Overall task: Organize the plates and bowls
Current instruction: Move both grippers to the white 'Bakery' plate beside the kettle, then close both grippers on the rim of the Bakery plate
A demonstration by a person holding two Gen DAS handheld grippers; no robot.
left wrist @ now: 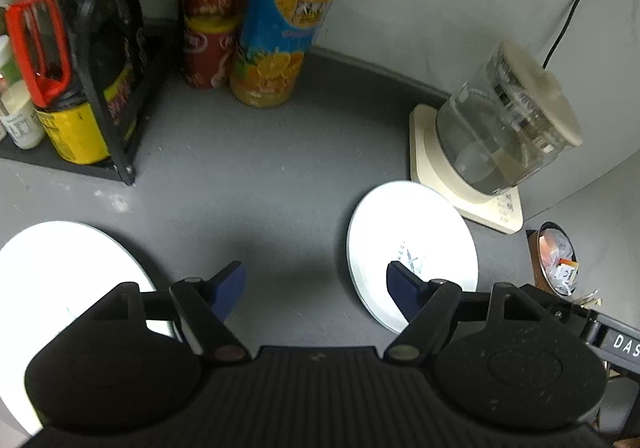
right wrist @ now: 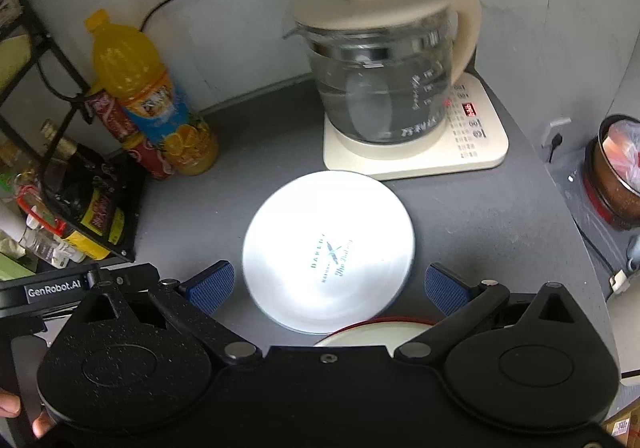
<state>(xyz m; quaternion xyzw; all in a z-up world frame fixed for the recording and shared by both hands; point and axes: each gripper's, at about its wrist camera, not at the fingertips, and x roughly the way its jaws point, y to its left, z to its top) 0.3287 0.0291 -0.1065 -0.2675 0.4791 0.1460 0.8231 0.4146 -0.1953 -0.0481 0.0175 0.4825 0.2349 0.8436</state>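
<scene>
I see the printed plate lying flat on the grey counter, just in front of the kettle base, and my right hand-held gripper hovers over its near edge with both blue pads spread wide, one on each side of the plate and touching nothing. The plate's teal print is blurred; I cannot read it with certainty. Below it, at my gripper's body, the rim of a red-edged bowl peeks out, mostly hidden. My left hand-held gripper is likewise wide open and empty, held low over bare counter between two white plates: the same printed plate to its right, its right pad overlapping that plate's near edge in view, and a second plate at the left, partly hidden behind the gripper. That makes two plates and one bowl that I can count. "GenRobot.AI" reads on the left gripper's bar in the right view; "DAS" shows on the bar at the edge of the left view. Farther back stand one glass kettle with a cream lid, one orange drink bottle, two red cans stacked, and a black rack of bottles.
</scene>
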